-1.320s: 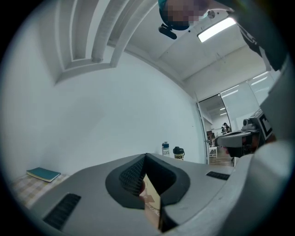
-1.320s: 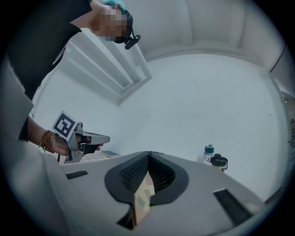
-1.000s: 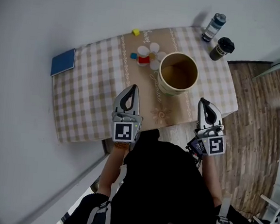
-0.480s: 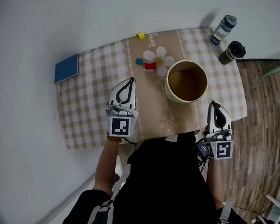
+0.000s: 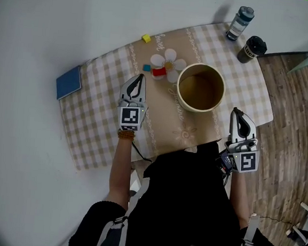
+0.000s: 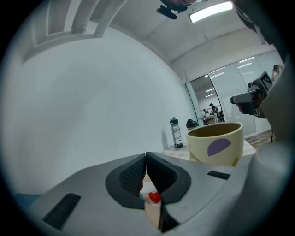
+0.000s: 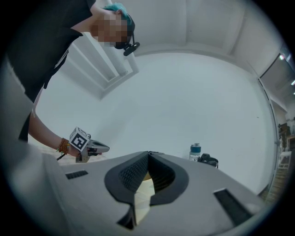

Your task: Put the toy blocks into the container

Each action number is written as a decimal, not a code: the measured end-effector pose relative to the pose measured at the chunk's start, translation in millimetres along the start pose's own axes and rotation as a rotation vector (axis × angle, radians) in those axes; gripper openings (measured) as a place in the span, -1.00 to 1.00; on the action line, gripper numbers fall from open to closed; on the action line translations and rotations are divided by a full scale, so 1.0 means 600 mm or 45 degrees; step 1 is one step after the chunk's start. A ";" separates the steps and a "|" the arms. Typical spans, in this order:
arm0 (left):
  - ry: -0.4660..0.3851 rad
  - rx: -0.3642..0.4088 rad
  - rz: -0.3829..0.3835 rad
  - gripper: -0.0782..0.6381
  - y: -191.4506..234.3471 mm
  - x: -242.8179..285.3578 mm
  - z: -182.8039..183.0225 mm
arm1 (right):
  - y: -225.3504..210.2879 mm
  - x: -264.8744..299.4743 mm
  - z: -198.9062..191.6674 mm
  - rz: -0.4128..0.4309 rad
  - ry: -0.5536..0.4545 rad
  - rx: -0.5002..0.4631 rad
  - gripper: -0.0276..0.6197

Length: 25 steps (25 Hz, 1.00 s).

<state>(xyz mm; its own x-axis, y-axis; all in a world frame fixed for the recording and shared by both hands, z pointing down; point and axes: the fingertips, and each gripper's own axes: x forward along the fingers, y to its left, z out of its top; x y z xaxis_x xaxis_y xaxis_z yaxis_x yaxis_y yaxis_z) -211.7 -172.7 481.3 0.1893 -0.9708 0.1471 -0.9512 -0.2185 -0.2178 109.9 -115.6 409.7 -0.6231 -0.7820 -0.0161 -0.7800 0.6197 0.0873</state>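
Observation:
A cream container (image 5: 201,87) stands open and empty on the checked tablecloth (image 5: 96,114). To its left lie a red block (image 5: 159,72) and a small blue block (image 5: 146,67), beside a white flower-shaped piece (image 5: 167,61). A yellow block (image 5: 146,38) sits at the far edge. My left gripper (image 5: 139,81) hovers just short of the blue and red blocks, shut with nothing held. In the left gripper view the red block (image 6: 155,197) shows below the meeting jaws, with the container (image 6: 215,144) to the right. My right gripper (image 5: 238,113) is shut and empty at the near right table edge.
A clear water bottle (image 5: 239,23) and a black travel cup (image 5: 251,48) stand at the table's far right corner. A blue book (image 5: 68,82) lies at the left edge. White wall runs behind the table; wooden floor lies to the right.
My left gripper has moved forward over the table and lower, toward the red and blue blocks. The right gripper has shifted slightly near the table's front edge. Both stay shut.

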 end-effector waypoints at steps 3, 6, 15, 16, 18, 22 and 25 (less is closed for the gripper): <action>0.053 0.005 -0.074 -0.58 -0.006 0.033 -0.050 | -0.006 -0.001 -0.005 -0.026 0.010 0.011 -0.92; 0.098 -0.015 -0.159 -0.34 -0.018 0.060 -0.095 | -0.007 -0.005 -0.014 -0.038 0.036 0.018 -0.92; 0.357 -0.066 -0.198 -0.23 -0.031 0.102 -0.213 | -0.016 -0.011 -0.033 -0.075 0.097 0.017 -0.92; 0.358 -0.078 -0.203 -0.23 -0.031 0.107 -0.218 | -0.017 -0.012 -0.035 -0.082 0.100 0.017 -0.92; 0.365 -0.099 -0.215 -0.22 -0.034 0.116 -0.223 | -0.019 -0.013 -0.037 -0.092 0.103 0.015 -0.92; 0.426 -0.101 -0.233 -0.22 -0.047 0.125 -0.242 | -0.023 -0.013 -0.041 -0.103 0.111 0.010 -0.92; 0.457 -0.096 -0.231 -0.22 -0.052 0.128 -0.254 | -0.028 -0.012 -0.041 -0.112 0.116 0.016 -0.92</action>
<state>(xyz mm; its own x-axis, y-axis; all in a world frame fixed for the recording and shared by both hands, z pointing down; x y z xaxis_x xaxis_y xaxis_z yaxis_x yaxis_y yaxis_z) -204.5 -225.5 646.2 0.2714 -0.8182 0.5068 -0.9279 -0.3623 -0.0880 129.0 -122.2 432.9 -0.5450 -0.8357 0.0676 -0.8322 0.5490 0.0774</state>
